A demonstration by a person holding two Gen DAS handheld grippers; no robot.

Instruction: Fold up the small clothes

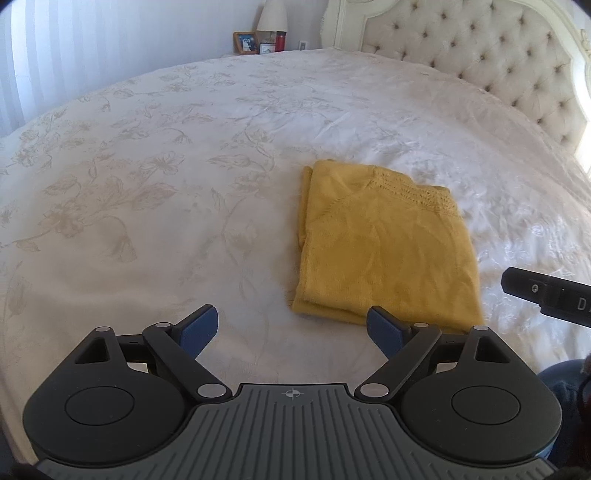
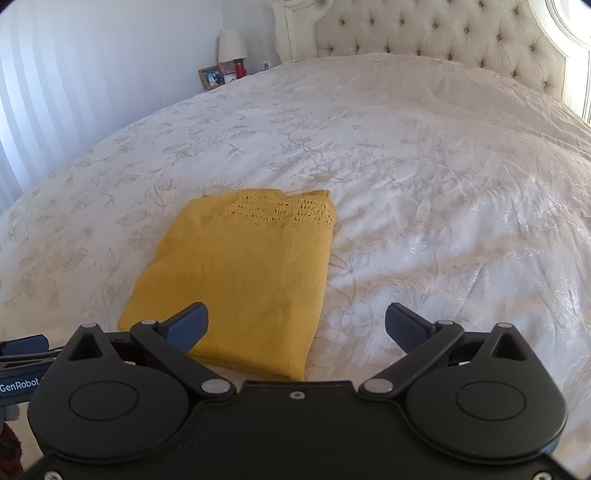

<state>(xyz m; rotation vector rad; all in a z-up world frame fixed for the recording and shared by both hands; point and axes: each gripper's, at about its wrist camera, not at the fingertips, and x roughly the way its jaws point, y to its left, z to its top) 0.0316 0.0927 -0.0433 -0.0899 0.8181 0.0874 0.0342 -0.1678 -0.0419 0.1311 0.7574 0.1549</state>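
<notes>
A yellow knitted garment (image 1: 384, 243) lies folded into a compact rectangle on the white floral bedspread (image 1: 166, 203), its lace trim at the far edge. It also shows in the right wrist view (image 2: 243, 280). My left gripper (image 1: 291, 330) is open and empty, just short of the garment's near left corner. My right gripper (image 2: 297, 325) is open and empty, above the garment's near right corner. Part of the right gripper's body (image 1: 546, 295) shows at the right edge of the left wrist view.
A tufted cream headboard (image 1: 480, 55) stands at the far right. A nightstand with a lamp (image 1: 271, 18), a picture frame (image 1: 245, 42) and a red bottle (image 1: 280, 40) is at the far left corner. The bedspread (image 2: 424, 166) spreads wide around the garment.
</notes>
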